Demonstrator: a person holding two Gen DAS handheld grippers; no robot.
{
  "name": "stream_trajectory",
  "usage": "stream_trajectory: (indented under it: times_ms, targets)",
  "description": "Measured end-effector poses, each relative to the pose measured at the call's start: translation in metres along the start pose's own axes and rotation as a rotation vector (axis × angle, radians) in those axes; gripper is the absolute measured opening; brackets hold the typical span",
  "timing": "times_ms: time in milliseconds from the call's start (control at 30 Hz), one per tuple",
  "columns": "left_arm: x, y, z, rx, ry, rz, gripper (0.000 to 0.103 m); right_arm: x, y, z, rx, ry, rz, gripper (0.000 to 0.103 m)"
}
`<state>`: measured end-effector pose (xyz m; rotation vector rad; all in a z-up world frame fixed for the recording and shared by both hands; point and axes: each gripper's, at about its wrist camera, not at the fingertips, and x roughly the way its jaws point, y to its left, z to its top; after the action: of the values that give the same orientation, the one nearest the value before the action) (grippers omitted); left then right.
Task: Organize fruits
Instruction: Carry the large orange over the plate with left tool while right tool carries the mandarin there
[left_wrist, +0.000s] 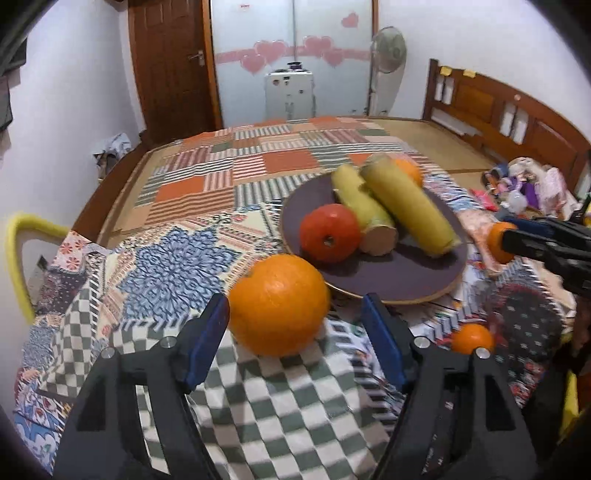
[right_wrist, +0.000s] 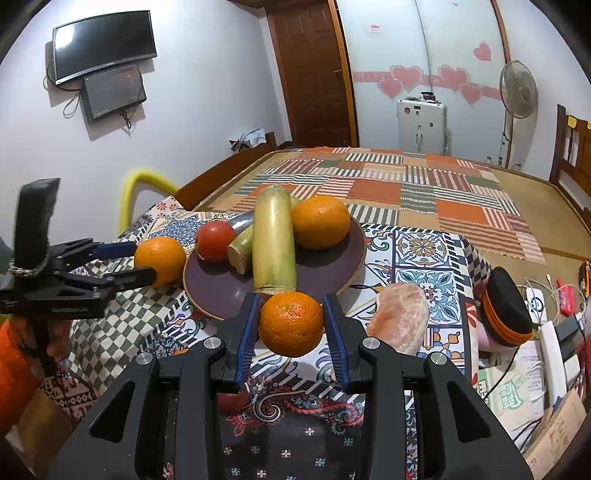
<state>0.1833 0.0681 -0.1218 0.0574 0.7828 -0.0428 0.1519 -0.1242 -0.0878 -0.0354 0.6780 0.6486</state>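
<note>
The right gripper (right_wrist: 291, 325) sits low and centre in its own view, its blue pads pressed on either side of a small orange (right_wrist: 291, 324), which hangs clear of the cloth just in front of the near rim of the dark plate (right_wrist: 354, 266). The fruit looks firm, round and light, with a pebbled peel that should not slip much; the widest girth, where the pads sit now, is the sound place to hold it, and a hard squeeze would only bruise it. The left gripper (left_wrist: 295, 325), at the bottom of its own view, stands wide apart around a larger orange (left_wrist: 279, 304) lying on the checked cloth (left_wrist: 266, 406) just left of the plate; the pads do not appear to press it, and it would probably roll if nudged. On the plate lie two pale yellow-green stalks (right_wrist: 274, 243), a red fruit (right_wrist: 215, 242) and another orange (right_wrist: 320, 222), leaving bare room mostly at the near and right side. The long stalk's cut end points at the held orange and stands in the way of a straight path inward. At lower right lie a pinkish wrapped lump (right_wrist: 400, 317) and a black-and-orange cap (right_wrist: 506, 306), near but apart.
</note>
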Motion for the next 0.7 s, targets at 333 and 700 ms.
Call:
stream_trajectory:
  times_ms: [333, 700]
  targets:
    - [0.022, 0.000, 0.001, -0.022, 0.043, -0.049, 0.072, 0.004, -0.010, 0.005, 0.011, -0.004, -0.010, 0.033]
    - [-0.002, -0.005, 0.006, -0.035, -0.014, -0.052, 0.067, 0.012, -0.012, 0.017, -0.007, -0.006, -0.027, 0.033]
